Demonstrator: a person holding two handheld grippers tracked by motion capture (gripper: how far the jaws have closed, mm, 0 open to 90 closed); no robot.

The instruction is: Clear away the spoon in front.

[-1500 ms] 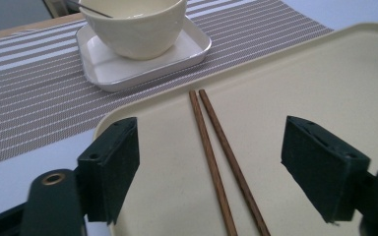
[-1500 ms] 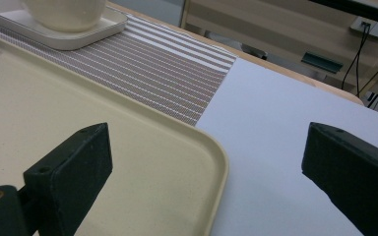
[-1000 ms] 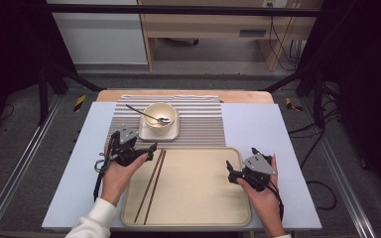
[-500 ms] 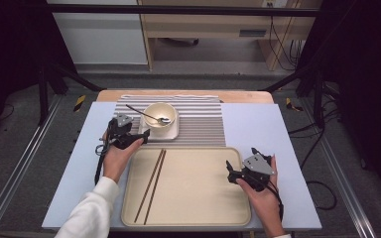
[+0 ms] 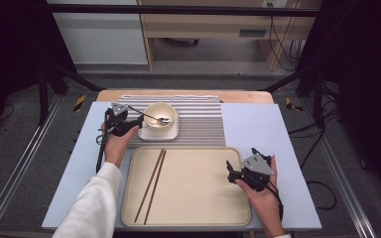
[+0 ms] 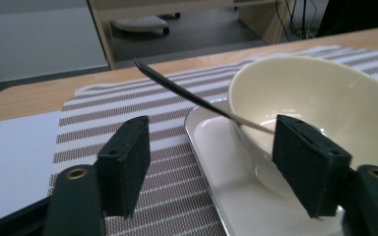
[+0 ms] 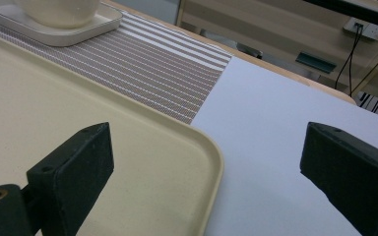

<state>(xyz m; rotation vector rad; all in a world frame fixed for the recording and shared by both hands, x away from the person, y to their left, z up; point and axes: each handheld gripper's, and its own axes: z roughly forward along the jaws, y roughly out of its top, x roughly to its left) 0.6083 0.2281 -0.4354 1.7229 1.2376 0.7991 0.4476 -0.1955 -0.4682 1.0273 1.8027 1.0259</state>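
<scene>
A cream bowl [image 5: 159, 115] stands on a square white plate [image 5: 171, 134], and a dark-handled spoon [image 5: 146, 115] rests in it with its handle sticking out to the left. My left gripper [image 5: 129, 124] sits just left of the bowl. In the left gripper view its jaws [image 6: 216, 172] have just been closing; the spoon handle [image 6: 187, 93] crosses the gap between them, untouched by the pads. The bowl [image 6: 325, 93] lies behind the right jaw. My right gripper [image 5: 238, 171] rests at the right rim of the beige tray [image 5: 193, 218], jaws wide apart [image 7: 206, 182] and empty.
Two brown chopsticks [image 5: 151, 183] lie on the left part of the tray. A striped placemat [image 5: 201, 124] lies under the plate, on a pale blue table sheet [image 5: 258, 124]. The tray's corner [image 7: 197, 147] lies below the right jaws.
My left gripper has moved away from the tray's top left corner up to the bowl's left side, by the spoon handle. The right gripper has kept still.
</scene>
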